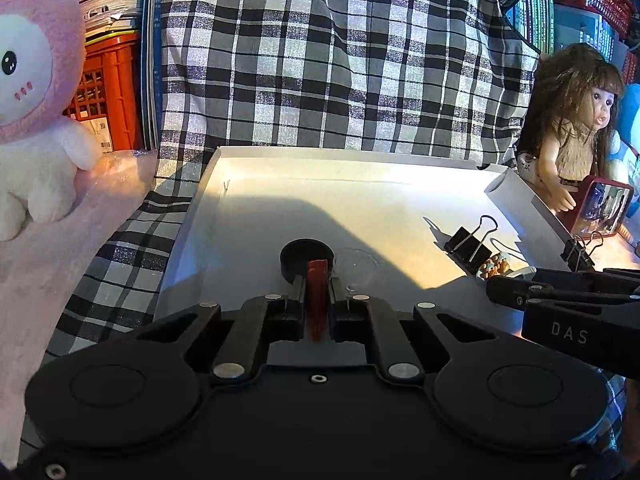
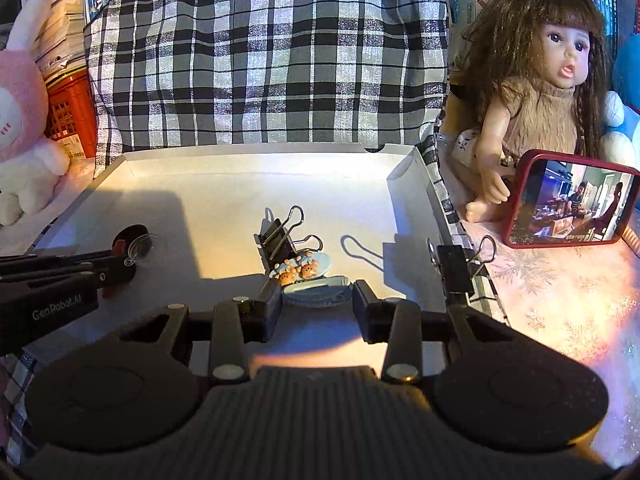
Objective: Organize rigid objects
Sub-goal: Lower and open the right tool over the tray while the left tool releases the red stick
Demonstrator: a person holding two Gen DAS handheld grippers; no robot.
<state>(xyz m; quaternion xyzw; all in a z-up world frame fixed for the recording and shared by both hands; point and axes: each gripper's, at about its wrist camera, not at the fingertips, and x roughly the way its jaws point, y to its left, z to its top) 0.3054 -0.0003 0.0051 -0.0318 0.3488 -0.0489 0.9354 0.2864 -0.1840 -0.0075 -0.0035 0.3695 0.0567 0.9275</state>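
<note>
Gripping red piece [image 1: 318, 300] upright in clenched left gripper [image 1: 318, 286], just over black disc [image 1: 306, 260] in tray [image 1: 248, 184]. Right gripper [image 2: 316, 300] clamped across blue case [image 2: 316, 294], long axis crosswise, binder clip [image 2: 280, 236] just beyond, tray centre.

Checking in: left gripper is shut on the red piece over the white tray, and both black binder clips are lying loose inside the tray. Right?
Not quite. Only one binder clip lies inside the white tray; the other clip is clamped on the tray's right wall, as the right wrist view shows. The left gripper is shut on the red piece.
</note>
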